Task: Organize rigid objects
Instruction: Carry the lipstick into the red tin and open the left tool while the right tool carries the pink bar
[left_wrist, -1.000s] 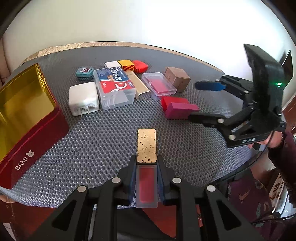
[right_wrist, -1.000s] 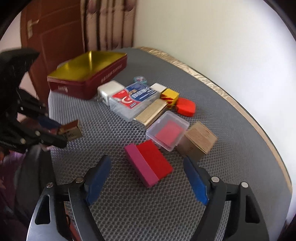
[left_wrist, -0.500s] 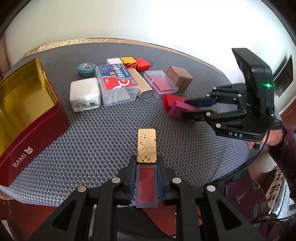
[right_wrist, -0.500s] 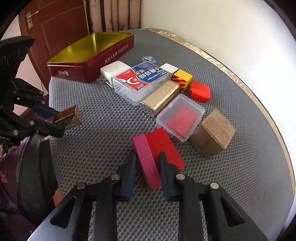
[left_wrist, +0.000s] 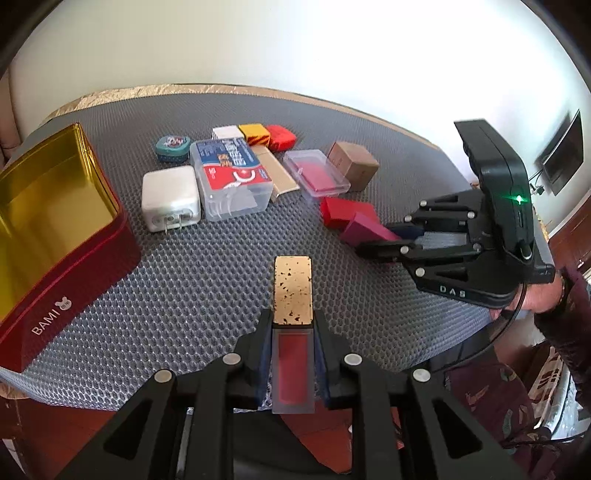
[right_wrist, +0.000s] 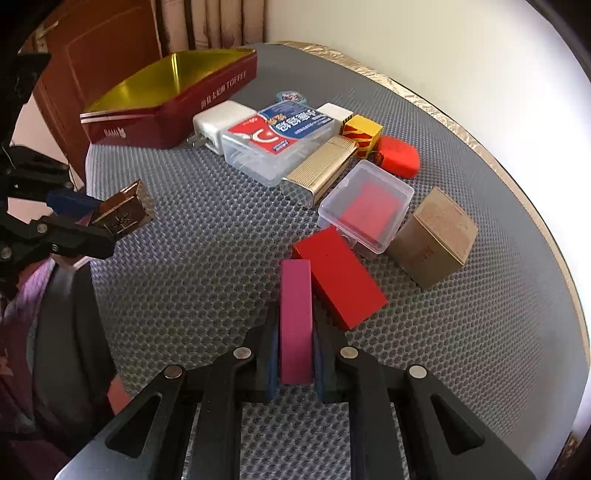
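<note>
Holding a lip gloss tube (left_wrist: 292, 345) with a gold-flecked cap, our left gripper (left_wrist: 291, 354) is clenched on the clear red body while the cap juts forward over the grey honeycomb mat (left_wrist: 207, 280). Our right gripper (right_wrist: 295, 354) has just been closing, and its jaws now pinch the magenta block (right_wrist: 295, 317) between the blue pads; the block's far end points out over the mat, just beside the red block (right_wrist: 338, 277) (whether the 2 touch we cannot tell).

From the right wrist view we see the rest in a loose cluster farther up the mat: a clear plastic case (right_wrist: 367, 206) with a red insert next to the red block, a brown cardboard box (right_wrist: 434, 236) to its right, a ribbed gold case (right_wrist: 321, 168), a clear box with a red-and-blue label (right_wrist: 279, 136), a white charger (right_wrist: 216, 123) with its prongs facing out, a yellow-and-red cube (right_wrist: 362, 133), an orange-red rounded case (right_wrist: 399, 157), a small white block (right_wrist: 334, 110) and a small teal tin (right_wrist: 291, 98).

At the mat's left edge stands the open red toffee tin (left_wrist: 74, 266), gold inside and lettered BAMI on its side, well apart from both grippers. In the left wrist view a hand (left_wrist: 535, 295) grips the right tool's handle.
</note>
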